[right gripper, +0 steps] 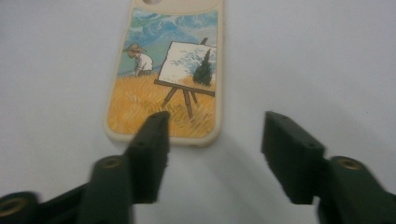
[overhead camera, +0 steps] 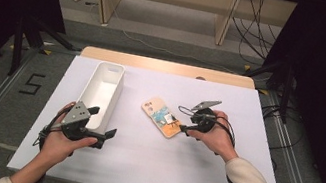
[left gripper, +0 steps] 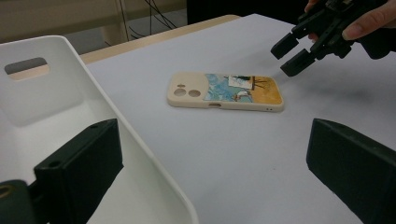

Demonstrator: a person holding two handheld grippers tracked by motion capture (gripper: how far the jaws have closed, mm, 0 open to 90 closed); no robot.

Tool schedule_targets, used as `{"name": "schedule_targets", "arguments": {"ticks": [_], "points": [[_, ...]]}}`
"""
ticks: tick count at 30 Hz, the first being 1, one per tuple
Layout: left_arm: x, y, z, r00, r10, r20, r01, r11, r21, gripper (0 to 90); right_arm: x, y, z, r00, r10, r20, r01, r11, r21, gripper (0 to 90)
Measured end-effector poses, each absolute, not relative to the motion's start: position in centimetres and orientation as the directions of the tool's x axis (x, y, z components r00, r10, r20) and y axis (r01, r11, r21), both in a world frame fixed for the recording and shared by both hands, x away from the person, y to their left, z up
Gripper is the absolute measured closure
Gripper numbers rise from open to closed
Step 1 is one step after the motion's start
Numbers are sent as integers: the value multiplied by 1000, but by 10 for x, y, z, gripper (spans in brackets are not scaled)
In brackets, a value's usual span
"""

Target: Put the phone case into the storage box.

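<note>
right gripper [overhead camera: 184,126] hovering with jaws apart at the phone's [overhead camera: 161,116] near end, gripping nothing; left gripper [overhead camera: 102,130] gaping wide beside the bin [overhead camera: 99,93]; phone lying flat mid-table [overhead camera: 140,153].

Bright even light on the table, dark surroundings, blurred near jaws

I am working in what looks like a lab or recording room rather than a home. I am sitting at a small table [overhead camera: 147,170] covered with a plain white sheet, standing on grey carpet. Black tripod legs [overhead camera: 22,41] are standing at both sides, loose cables [overhead camera: 257,32] are trailing over the floor behind, and a taped number five [overhead camera: 33,84] is marking the carpet.
</note>
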State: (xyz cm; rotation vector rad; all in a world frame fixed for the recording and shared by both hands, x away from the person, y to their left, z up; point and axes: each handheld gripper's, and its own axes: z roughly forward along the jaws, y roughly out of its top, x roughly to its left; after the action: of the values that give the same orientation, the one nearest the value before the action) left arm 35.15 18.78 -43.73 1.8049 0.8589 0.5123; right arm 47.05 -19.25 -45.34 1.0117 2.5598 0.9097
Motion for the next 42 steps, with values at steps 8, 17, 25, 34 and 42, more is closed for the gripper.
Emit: {"name": "schedule_targets", "arguments": {"ticks": [8, 17, 25, 34, 42], "points": [[352, 188, -437, 653, 756, -46, 315, -216, 924, 29, 469, -180, -460, -733, 680, 6, 532, 567, 629, 63], [352, 188, -437, 652, 757, -46, 314, -215, 925, 29, 469, -171, -461, -755, 655, 18, 505, 564, 653, 61], [352, 188, -437, 652, 757, -45, 316, -217, 923, 28, 470, -166, -463, -762, 647, 34, 505, 561, 656, 47], [352, 188, -437, 652, 757, -43, 315, -219, 924, 27, 470, -162, -465, -766, 642, 39, 504, 562, 656, 44], [352, 188, -437, 650, 758, -45, 316, -216, 924, 24, 472, -157, -465, -772, 634, 38, 498, 567, 656, 42]]}}
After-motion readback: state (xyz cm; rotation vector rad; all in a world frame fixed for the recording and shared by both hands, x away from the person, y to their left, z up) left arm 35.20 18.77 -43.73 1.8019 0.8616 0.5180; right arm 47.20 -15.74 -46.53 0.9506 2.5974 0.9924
